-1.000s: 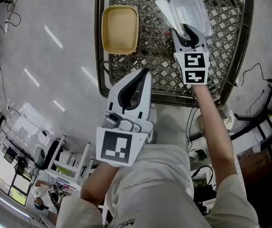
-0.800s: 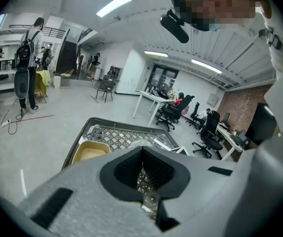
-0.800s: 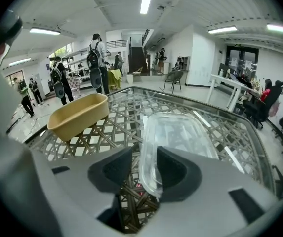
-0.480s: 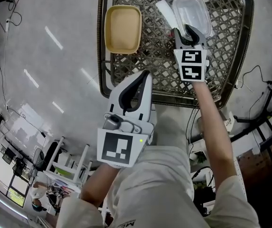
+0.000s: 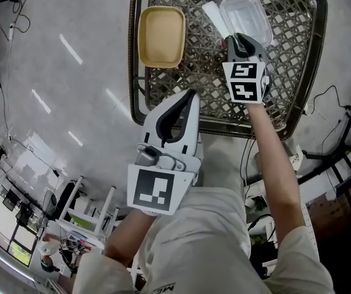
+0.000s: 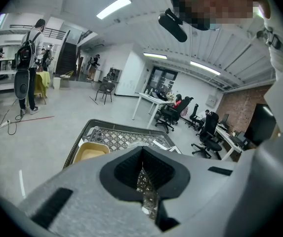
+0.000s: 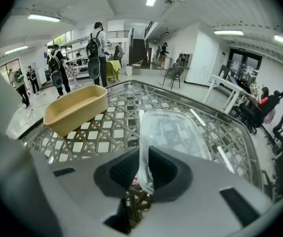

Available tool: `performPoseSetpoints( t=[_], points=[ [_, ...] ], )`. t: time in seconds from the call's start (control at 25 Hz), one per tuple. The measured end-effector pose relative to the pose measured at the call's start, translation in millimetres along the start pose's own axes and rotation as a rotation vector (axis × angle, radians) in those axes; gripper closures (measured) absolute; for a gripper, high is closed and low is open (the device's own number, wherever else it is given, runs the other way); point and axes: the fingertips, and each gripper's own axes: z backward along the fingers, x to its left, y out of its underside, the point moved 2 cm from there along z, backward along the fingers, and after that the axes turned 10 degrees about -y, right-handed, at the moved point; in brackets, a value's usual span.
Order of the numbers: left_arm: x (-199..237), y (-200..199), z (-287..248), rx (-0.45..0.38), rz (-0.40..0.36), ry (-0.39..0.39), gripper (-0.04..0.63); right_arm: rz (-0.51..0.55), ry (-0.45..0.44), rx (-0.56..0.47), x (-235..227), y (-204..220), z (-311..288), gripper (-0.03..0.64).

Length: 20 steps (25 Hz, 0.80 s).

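Observation:
A clear plastic container (image 5: 245,18) (image 7: 173,131) lies on the woven lattice table (image 5: 285,60). My right gripper (image 5: 241,43) (image 7: 144,174) is shut on the near rim of this container, whose edge stands pinched between the black pads. A flat white lid (image 5: 214,14) lies just left of the container. A tan rectangular tub (image 5: 161,36) (image 7: 77,108) sits at the table's left edge. My left gripper (image 5: 175,113) (image 6: 142,174) is held over the table's near edge, jaws shut with nothing between them.
The table has a dark metal rim (image 5: 133,72) and stands on a grey polished floor (image 5: 59,72). Cables and dark frames (image 5: 340,139) lie to the right. People (image 7: 96,46), chairs and desks stand far off in the room.
The right gripper has closed onto the clear container's rim, which before sat loose between wider jaws. The left gripper has barely moved.

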Motion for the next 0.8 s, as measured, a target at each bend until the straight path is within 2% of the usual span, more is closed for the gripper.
performPoseSetpoints(
  t=[0.28,0.68,0.8],
  points=[
    [2.8,-12.2,10.1,-0.009,-0.014,-0.005,0.571,-0.059,-0.013,-0.106,0.7,-13.6,24.5,0.548],
    [-12.2,-54.0,29.0,-0.092,-0.048,0.018,0.571,-0.063,0.002,-0.187,3.0,-43.9,91.8,0.546],
    [-19.1,-64.5,37.8,-0.087,-0.043,0.029,0.571,-0.054,0.008,-0.210,3.8,-55.9,116.2,0.546]
  ],
)
